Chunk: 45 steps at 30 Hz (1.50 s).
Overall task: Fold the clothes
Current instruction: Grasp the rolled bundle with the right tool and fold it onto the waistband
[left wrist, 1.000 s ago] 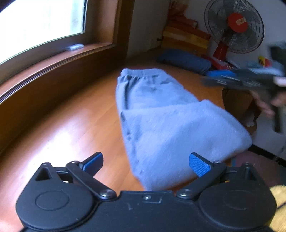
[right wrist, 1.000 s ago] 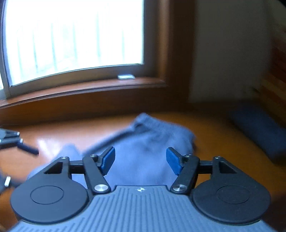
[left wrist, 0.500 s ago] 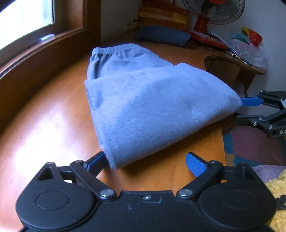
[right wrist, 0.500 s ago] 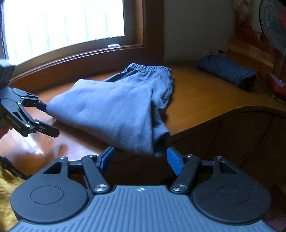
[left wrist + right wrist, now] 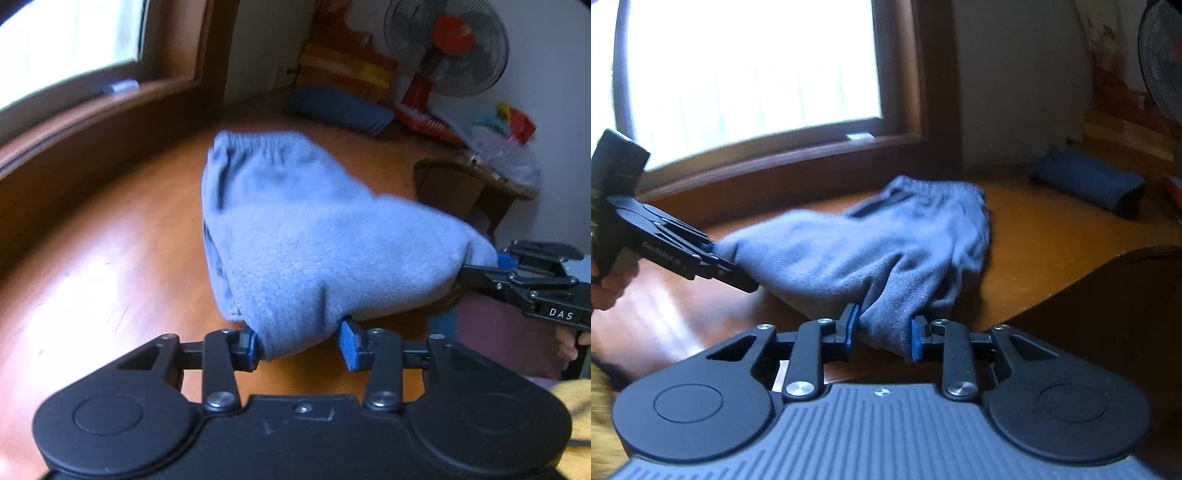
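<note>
Grey-blue sweatpants (image 5: 314, 240) lie folded on the wooden table (image 5: 110, 258), elastic waistband (image 5: 258, 142) at the far end. My left gripper (image 5: 300, 345) has its jaws closing, and a bunched near corner of the fold is pressed between its blue pads. In the right wrist view my right gripper (image 5: 882, 334) is also closing, pinching the other near corner of the sweatpants (image 5: 849, 251). Each gripper shows in the other's view: the right gripper (image 5: 476, 266) at the cloth's right tip, the left gripper (image 5: 735, 273) at its left tip. The near fold hangs slightly raised between them.
A rolled dark blue cloth (image 5: 340, 109) lies at the table's far end beside a red-hubbed fan (image 5: 447, 40). A window sill (image 5: 783, 155) runs along the far side. The table's curved edge (image 5: 1126, 254) drops off on the right. A hand (image 5: 605, 291) holds the left tool.
Both grippers went from wide open around the fold's near corners to clamped on them. The cloth's near edge has bunched and lifted a little off the table.
</note>
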{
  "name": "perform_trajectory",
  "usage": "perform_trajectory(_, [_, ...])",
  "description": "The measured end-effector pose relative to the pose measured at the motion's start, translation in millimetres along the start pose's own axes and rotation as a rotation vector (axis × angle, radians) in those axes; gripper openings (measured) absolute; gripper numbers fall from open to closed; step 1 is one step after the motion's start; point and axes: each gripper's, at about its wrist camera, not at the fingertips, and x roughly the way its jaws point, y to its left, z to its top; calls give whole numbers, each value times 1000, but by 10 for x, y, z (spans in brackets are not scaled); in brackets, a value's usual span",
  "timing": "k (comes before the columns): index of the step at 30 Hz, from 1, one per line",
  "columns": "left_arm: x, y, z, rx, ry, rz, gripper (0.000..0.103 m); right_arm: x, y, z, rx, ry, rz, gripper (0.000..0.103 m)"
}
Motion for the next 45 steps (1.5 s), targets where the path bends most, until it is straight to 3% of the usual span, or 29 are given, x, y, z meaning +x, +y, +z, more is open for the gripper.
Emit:
perform_trajectory(5, [-430, -188, 33, -17, -110, 19, 39, -445, 18, 125, 133, -89, 74, 29])
perform_trajectory(9, [-308, -207, 248, 22, -155, 30, 39, -392, -170, 319, 227, -143, 106, 29])
perform_trajectory(14, [93, -115, 684, 79, -186, 49, 39, 12, -539, 549, 349, -176, 86, 29])
perform_trajectory(21, [1174, 97, 1113, 125, -104, 152, 43, 967, -1015, 693, 457, -88, -87, 30])
perform_trajectory(25, [1551, 162, 1102, 152, -71, 209, 46, 1381, -1024, 618, 386, -19, -180, 31])
perform_trajectory(27, [1575, 203, 1096, 141, -76, 218, 56, 1425, -975, 611, 360, -27, -201, 32])
perform_trajectory(31, [1237, 259, 1085, 101, -113, 209, 63, 1290, -896, 658, 325, -42, -212, 34])
perform_trajectory(32, [1102, 269, 1076, 85, -128, 205, 69, 1211, -876, 678, 320, -50, -212, 36])
perform_trajectory(33, [975, 269, 1071, 67, -135, 198, 78, 1120, -839, 704, 311, -57, -215, 39])
perform_trajectory(34, [882, 249, 1067, 56, -140, 183, 80, 1042, -805, 730, 297, -64, -227, 44])
perform_trajectory(36, [748, 178, 1059, 47, -148, 142, 81, 835, -692, 738, 256, -113, -282, 77])
perform_trajectory(39, [784, 16, 1038, 73, -115, 106, 83, 643, -556, 728, 212, -165, -336, 76])
perform_trajectory(43, [1078, -114, 974, 105, -3, 99, 85, 599, -450, 661, 191, -126, -197, 74])
perform_trajectory(45, [1227, -129, 940, 124, 33, 141, 97, 678, -426, 586, 225, -68, -157, 74])
